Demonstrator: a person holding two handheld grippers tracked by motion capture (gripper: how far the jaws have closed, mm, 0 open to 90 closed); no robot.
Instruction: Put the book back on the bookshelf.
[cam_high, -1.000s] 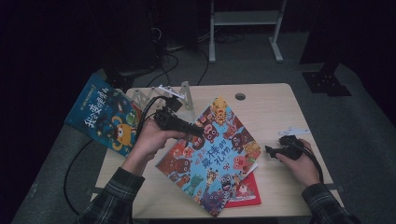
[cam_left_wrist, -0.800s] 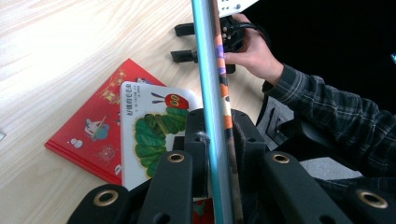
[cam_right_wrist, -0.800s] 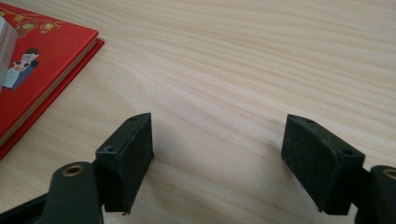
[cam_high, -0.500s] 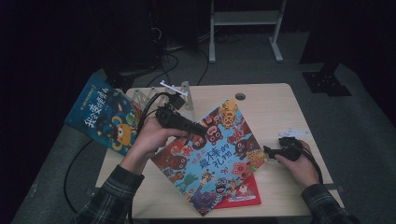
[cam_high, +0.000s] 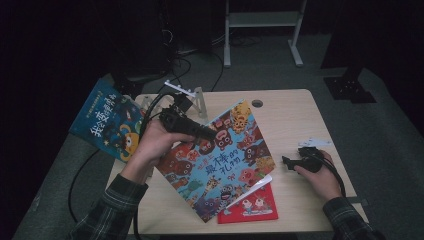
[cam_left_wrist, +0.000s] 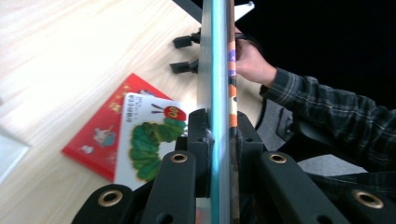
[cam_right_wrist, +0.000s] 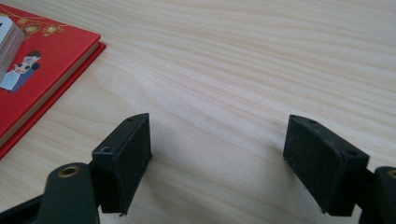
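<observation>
A large picture book with cartoon monsters (cam_high: 220, 160) hangs tilted above the wooden table (cam_high: 290, 115). My left gripper (cam_high: 207, 134) is shut on its upper left edge. In the left gripper view the jaws (cam_left_wrist: 218, 126) clamp the book's thin edge (cam_left_wrist: 217, 70). Under it lie a red book (cam_high: 252, 205) and a white caterpillar book (cam_left_wrist: 149, 140) on top of that. My right gripper (cam_high: 286, 162) rests on the table at the right; its jaws (cam_right_wrist: 217, 140) have just been opening and stand open with nothing between them, the red book (cam_right_wrist: 42, 60) off to their left.
A blue picture book (cam_high: 107, 122) overhangs the table's left edge. A white-topped stand (cam_high: 187, 97) with cables sits at the back left. A round cable hole (cam_high: 257, 103) marks the back edge, and a white slip (cam_high: 315, 142) lies by the right hand.
The left hand has risen, lifting the monster book further off the table and tilting it more. The right hand has stayed in place.
</observation>
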